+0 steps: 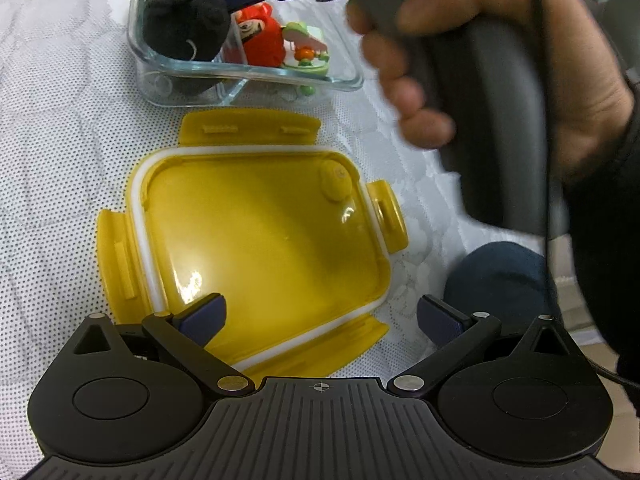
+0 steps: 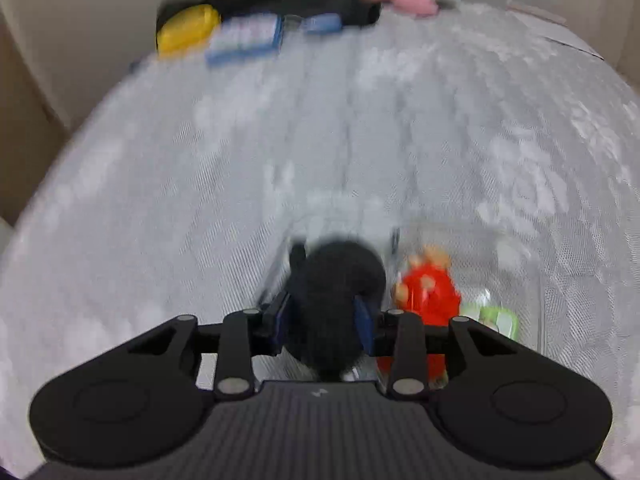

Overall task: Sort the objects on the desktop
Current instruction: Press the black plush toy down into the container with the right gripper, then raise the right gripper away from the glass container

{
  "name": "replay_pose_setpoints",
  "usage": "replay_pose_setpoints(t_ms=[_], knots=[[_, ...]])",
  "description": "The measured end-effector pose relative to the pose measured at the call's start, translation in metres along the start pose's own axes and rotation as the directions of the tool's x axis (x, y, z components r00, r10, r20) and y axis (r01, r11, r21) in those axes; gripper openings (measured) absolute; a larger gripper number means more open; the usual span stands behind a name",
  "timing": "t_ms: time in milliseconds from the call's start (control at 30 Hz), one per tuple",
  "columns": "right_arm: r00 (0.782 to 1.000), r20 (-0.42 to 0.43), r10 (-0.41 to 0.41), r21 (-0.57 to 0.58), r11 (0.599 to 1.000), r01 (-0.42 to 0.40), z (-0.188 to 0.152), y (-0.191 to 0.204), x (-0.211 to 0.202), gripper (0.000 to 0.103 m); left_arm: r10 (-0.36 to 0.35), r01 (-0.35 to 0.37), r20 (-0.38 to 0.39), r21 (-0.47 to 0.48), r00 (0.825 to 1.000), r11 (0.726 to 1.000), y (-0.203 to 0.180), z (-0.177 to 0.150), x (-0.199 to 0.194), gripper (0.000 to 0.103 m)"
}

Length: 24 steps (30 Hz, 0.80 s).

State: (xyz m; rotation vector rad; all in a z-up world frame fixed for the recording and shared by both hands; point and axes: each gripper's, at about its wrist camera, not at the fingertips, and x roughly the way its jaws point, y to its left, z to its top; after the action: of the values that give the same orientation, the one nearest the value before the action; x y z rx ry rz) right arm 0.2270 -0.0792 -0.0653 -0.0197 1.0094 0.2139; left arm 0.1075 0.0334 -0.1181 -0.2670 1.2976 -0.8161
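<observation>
Right wrist view shows the right gripper (image 2: 326, 318) with its jaws clamped on the black plush toy (image 2: 336, 280) over the glass container (image 1: 256, 76). Meanwhile the left gripper (image 1: 320, 316) hangs with jaws wide above the yellow lid (image 1: 260, 236) on the counter (image 1: 60, 160).

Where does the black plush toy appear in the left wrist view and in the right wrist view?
Left wrist view: the black plush toy is at the top left, in the left compartment of the glass container.
Right wrist view: it is at the lower centre, between the right tongs, which are shut on it.
Shared landmark: the red toy figure just beside it.
</observation>
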Motion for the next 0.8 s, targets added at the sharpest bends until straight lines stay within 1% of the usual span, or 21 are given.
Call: replay_pose_setpoints(t_ms=[133,200,267,300,367,400,467,500,533,567,633,667,733,800], knots=[[1.0,0.022,0.006,0.012,1.0,-0.007,0.002,-0.001,0.001,0.039,-0.015,0.015,0.002,-0.01,1.0,1.0,0.004,0.001,0.0,0.103],[1.0,0.027,0.016,0.019,1.0,-0.016,0.004,-0.005,-0.002,0.04,-0.039,0.039,-0.011,-0.03,0.999,0.999,0.011,0.001,0.004,0.103],[0.999,0.032,0.025,0.026,0.999,-0.026,0.005,-0.009,-0.005,0.04,-0.06,0.061,0.012,-0.052,0.998,0.997,0.016,0.0,0.001,0.103],[0.999,0.04,0.032,0.039,0.999,-0.034,0.005,-0.013,-0.011,0.04,-0.071,0.072,0.024,-0.063,0.997,0.995,0.018,0.0,0.0,0.103],[0.995,0.088,0.053,0.089,0.994,-0.061,-0.004,-0.029,-0.043,0.04,-0.086,0.09,0.05,-0.08,0.995,0.993,0.021,0.0,-0.003,0.103],[0.992,0.111,0.053,0.108,0.992,-0.066,-0.009,-0.037,-0.058,0.042,-0.092,0.097,0.064,-0.087,0.994,0.991,0.021,0.0,-0.004,0.103],[0.988,0.151,0.039,0.136,0.989,-0.059,-0.024,-0.054,-0.088,0.057,-0.081,0.09,0.098,-0.093,0.992,0.992,0.02,0.0,-0.009,0.103],[0.985,0.169,0.029,0.145,0.988,-0.054,-0.031,-0.06,-0.101,0.062,-0.063,0.075,0.122,-0.1,0.991,0.992,0.018,-0.001,-0.012,0.103],[0.982,0.186,0.013,0.147,0.988,-0.041,-0.041,-0.065,-0.113,0.07,-0.044,0.06,0.147,-0.107,0.988,0.992,0.016,-0.002,-0.015,0.103],[0.979,0.202,-0.004,0.149,0.988,-0.026,-0.051,-0.069,-0.125,0.075,-0.005,0.028,0.185,-0.12,0.983,0.992,0.015,-0.004,-0.021,0.103],[0.975,0.22,-0.033,0.157,0.988,-0.002,-0.074,-0.076,-0.142,0.078,0.075,-0.037,0.259,-0.15,0.963,0.988,0.013,-0.007,-0.032,0.103],[0.974,0.223,-0.044,0.171,0.985,0.006,-0.083,-0.079,-0.148,0.078,0.116,-0.068,0.295,-0.167,0.948,0.984,0.012,-0.009,-0.038,0.103],[0.977,0.21,-0.047,0.211,0.978,0.002,-0.101,-0.085,-0.153,0.078,0.194,-0.129,0.359,-0.196,0.913,0.972,0.007,-0.013,-0.048,0.103],[0.979,0.2,-0.029,0.247,0.969,-0.022,-0.117,-0.09,-0.152,0.08,0.242,-0.168,0.405,-0.211,0.882,0.963,0.001,-0.023,-0.055,0.103]])
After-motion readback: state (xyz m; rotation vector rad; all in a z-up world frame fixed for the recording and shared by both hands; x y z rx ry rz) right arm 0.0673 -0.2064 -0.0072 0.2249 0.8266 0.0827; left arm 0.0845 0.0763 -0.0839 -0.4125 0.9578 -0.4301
